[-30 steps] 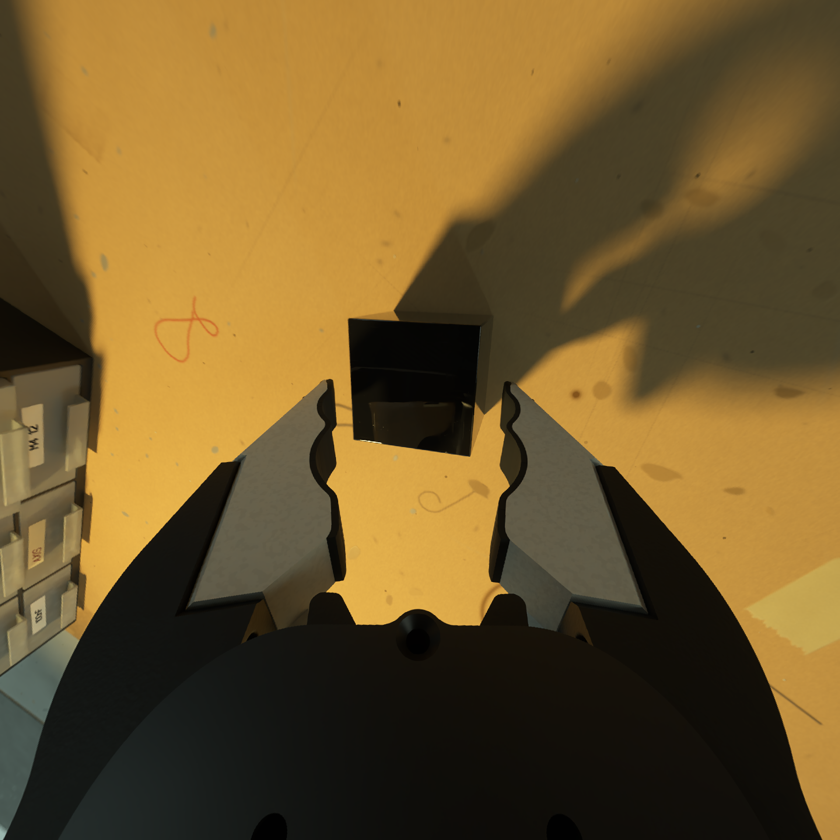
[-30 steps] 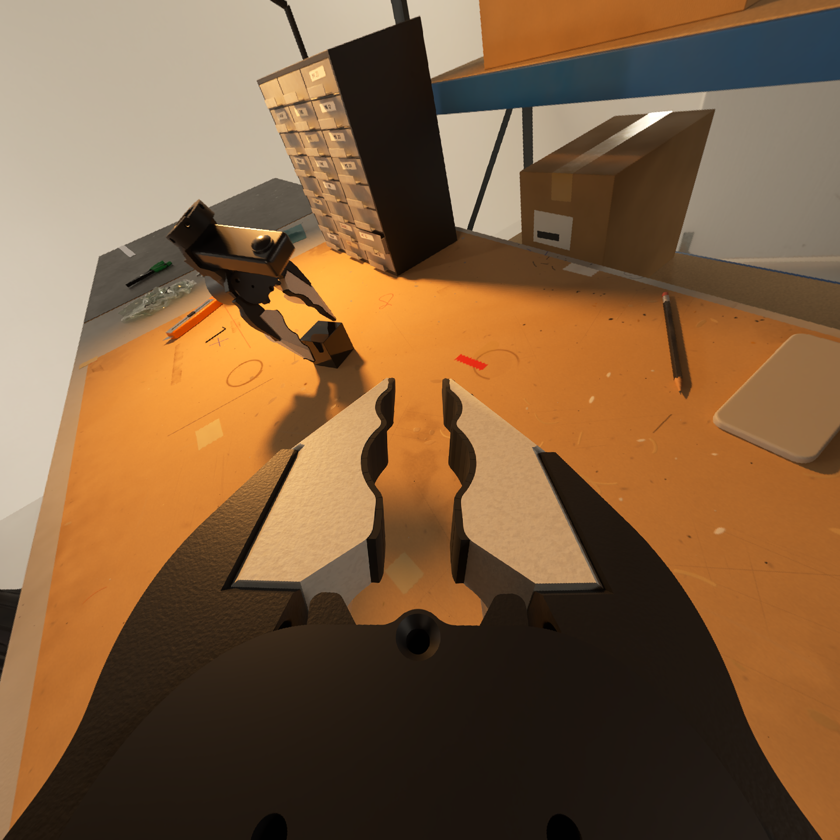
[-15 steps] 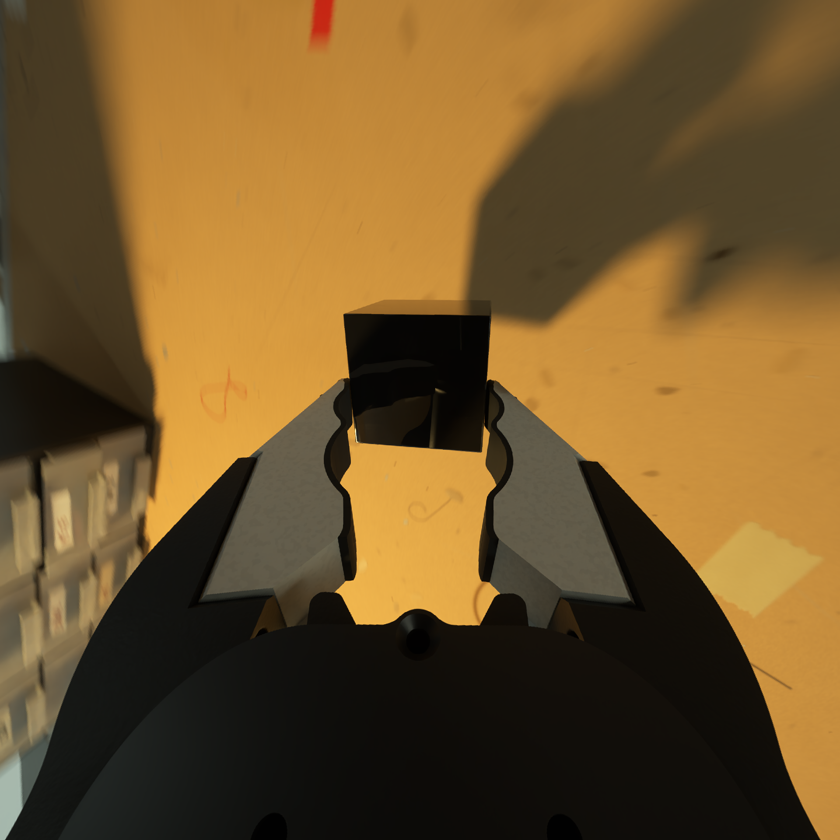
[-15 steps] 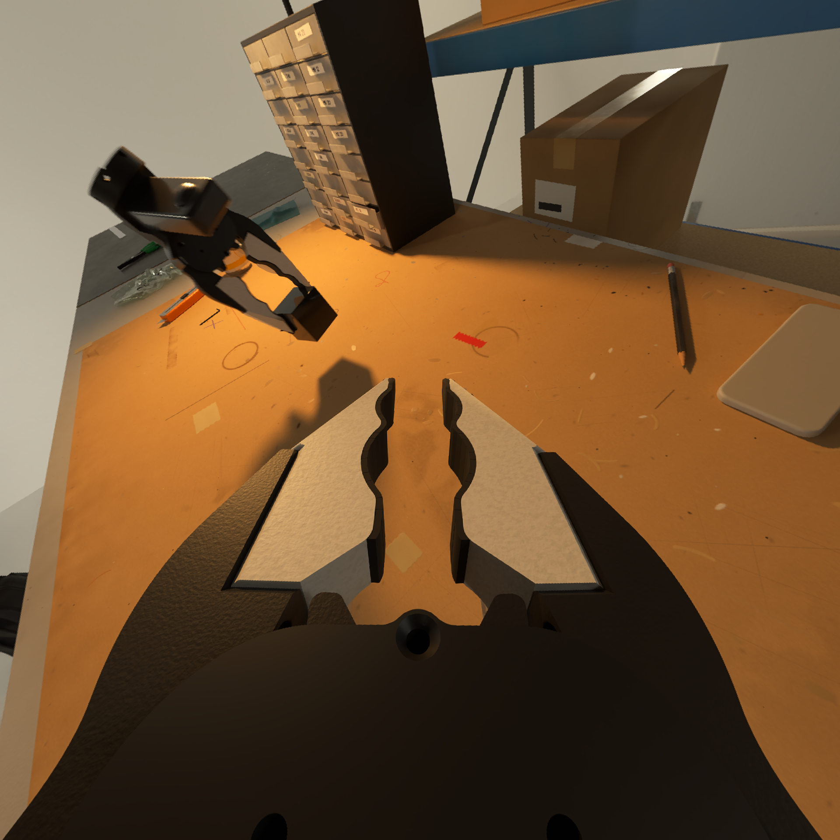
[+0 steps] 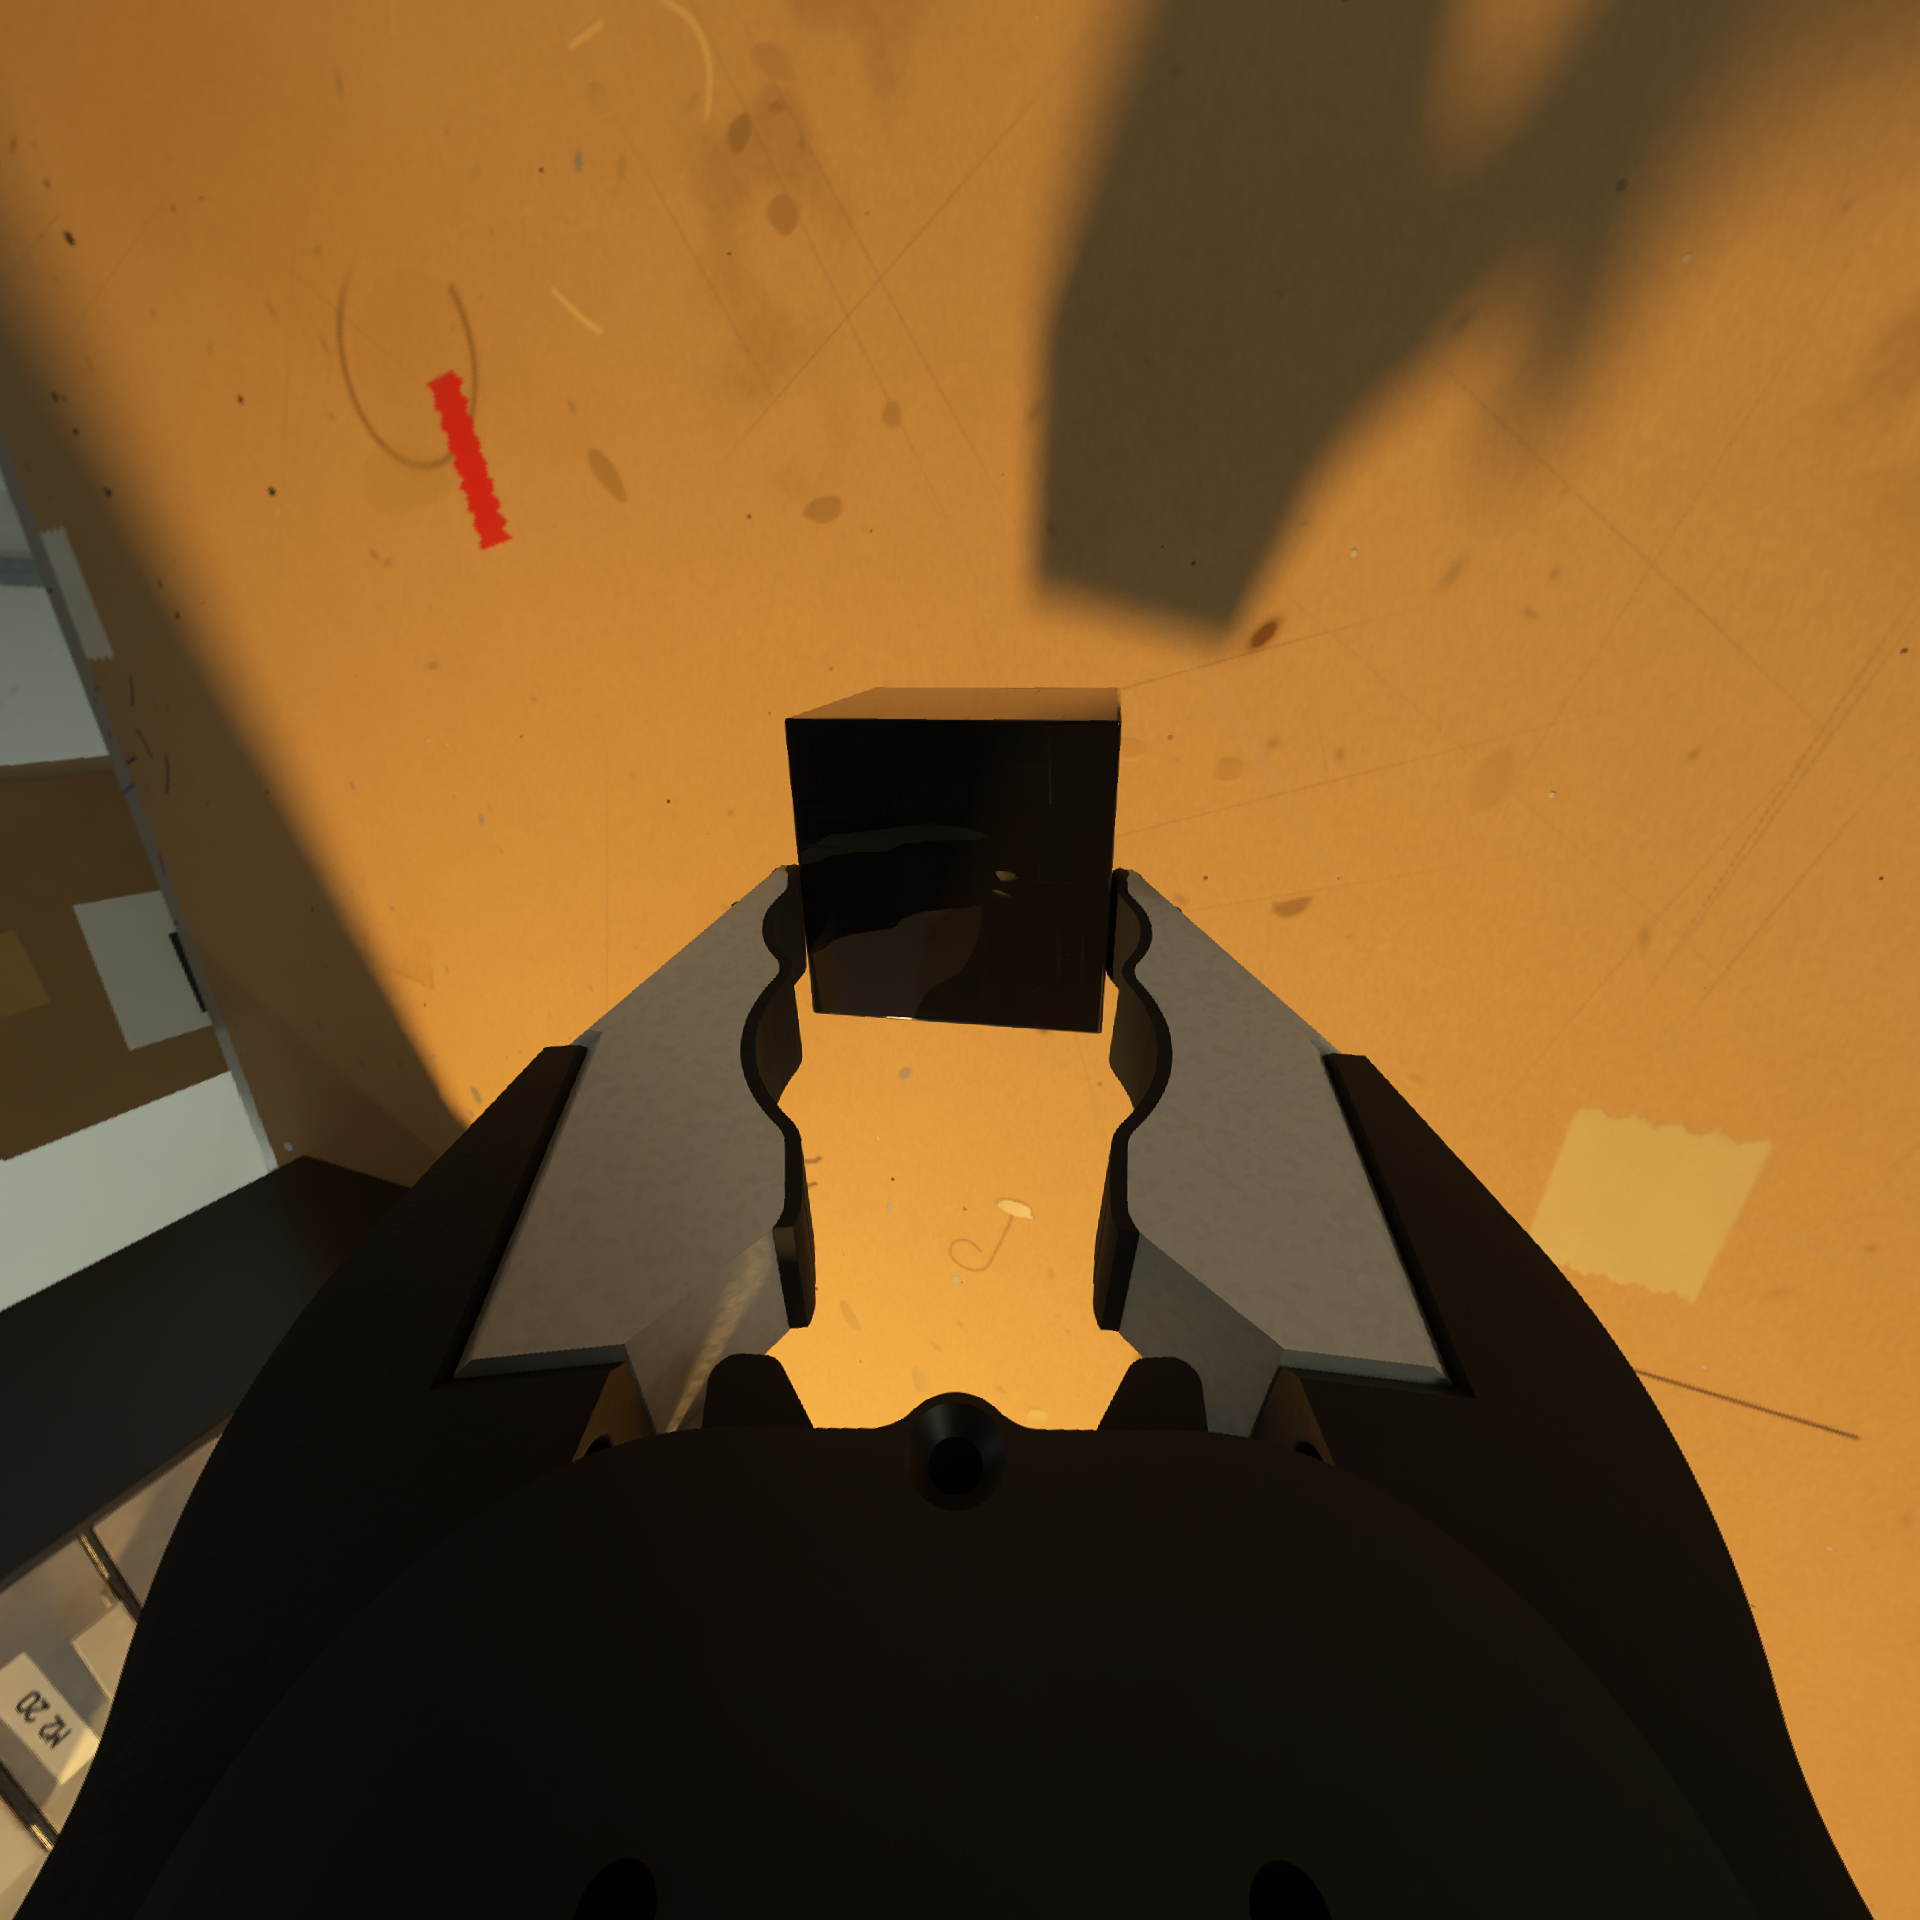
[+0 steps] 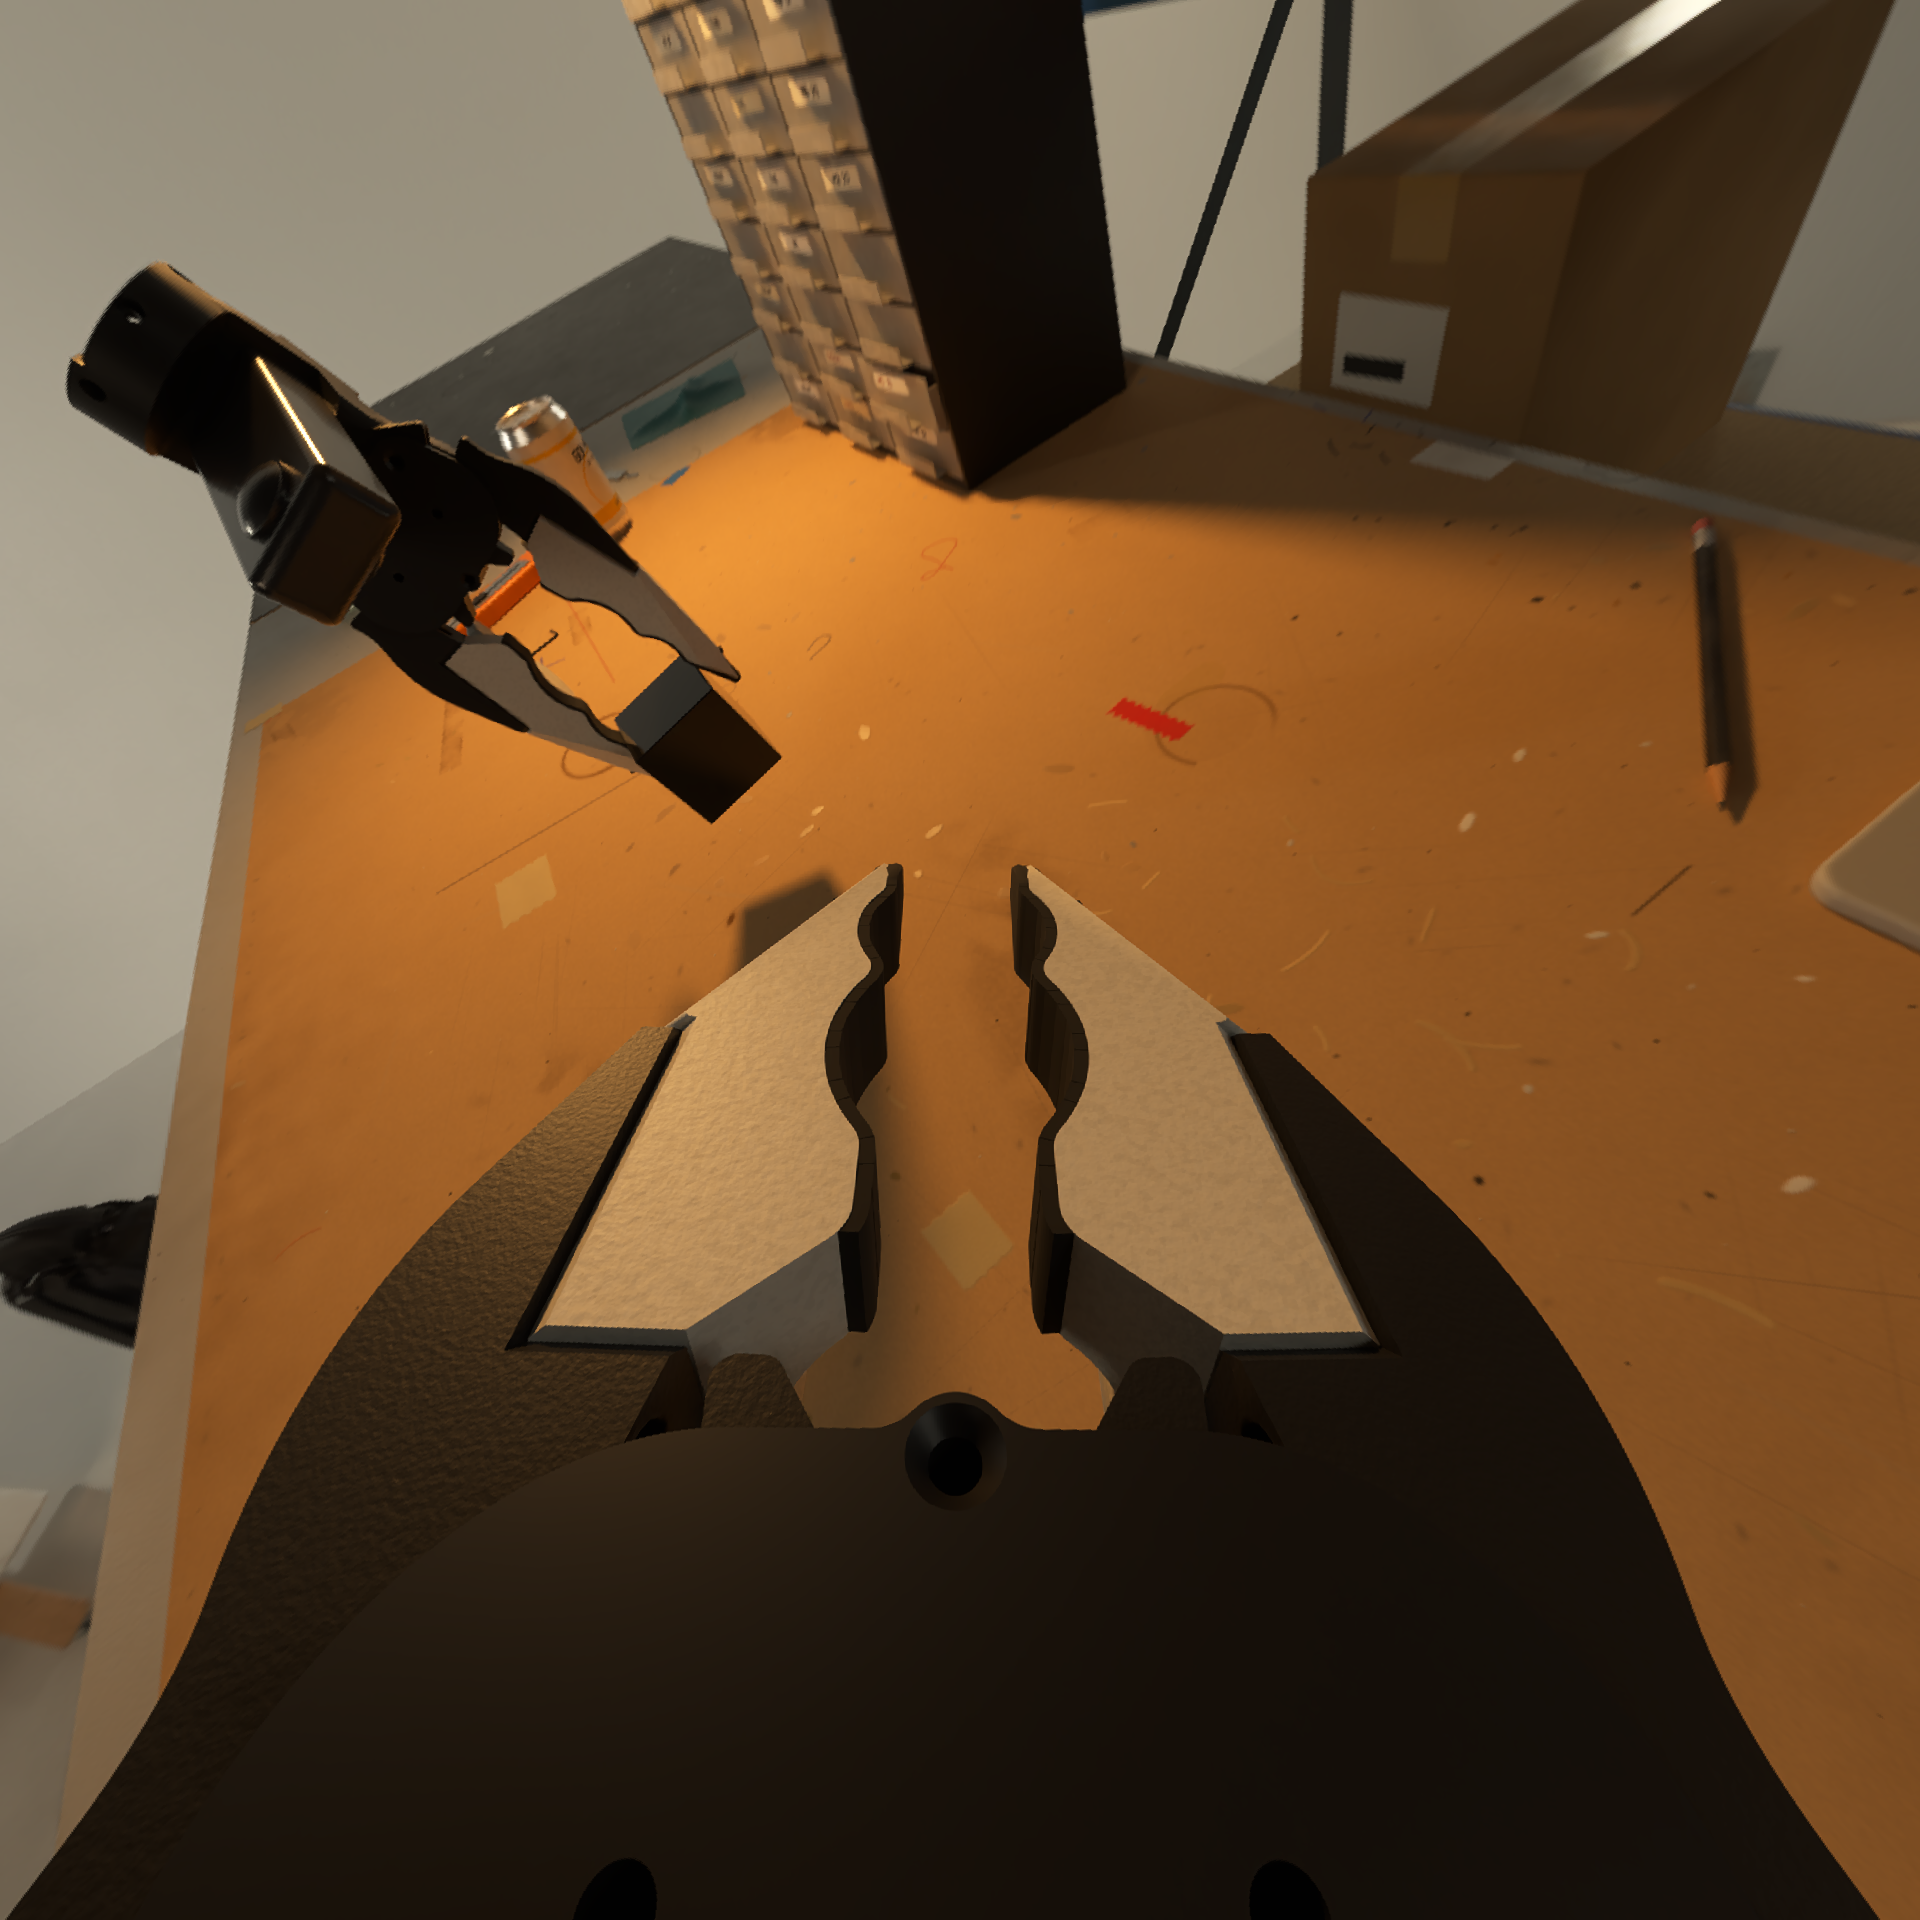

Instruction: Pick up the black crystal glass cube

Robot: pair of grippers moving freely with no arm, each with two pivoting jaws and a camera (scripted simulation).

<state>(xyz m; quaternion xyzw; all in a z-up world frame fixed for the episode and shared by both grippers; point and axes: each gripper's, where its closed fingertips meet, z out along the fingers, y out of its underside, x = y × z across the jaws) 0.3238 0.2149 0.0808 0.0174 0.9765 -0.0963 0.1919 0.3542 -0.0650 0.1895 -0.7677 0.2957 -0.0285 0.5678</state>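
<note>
The black crystal glass cube (image 5: 954,862) is gripped between my left gripper's (image 5: 954,894) fingertips and hangs well above the orange table (image 5: 1351,935). In the right wrist view the left gripper (image 6: 665,717) floats at the left, tilted down, with the cube (image 6: 717,753) at its tips and the cube's shadow on the table below. My right gripper (image 6: 956,878) is empty. Its jaws stand a narrow gap apart, above the table, nearer than the cube and to its right.
A tall drawer cabinet (image 6: 894,239) and a cardboard box (image 6: 1558,239) stand at the back. A can (image 6: 561,457) stands behind the left gripper. A pencil (image 6: 1720,665), a red tape strip (image 6: 1148,719) and a grey pad (image 6: 1881,883) lie on the table to the right.
My left gripper closed on the cube, lifted it off the table and carried it up and toward the right gripper. The right gripper's jaws have not changed.
</note>
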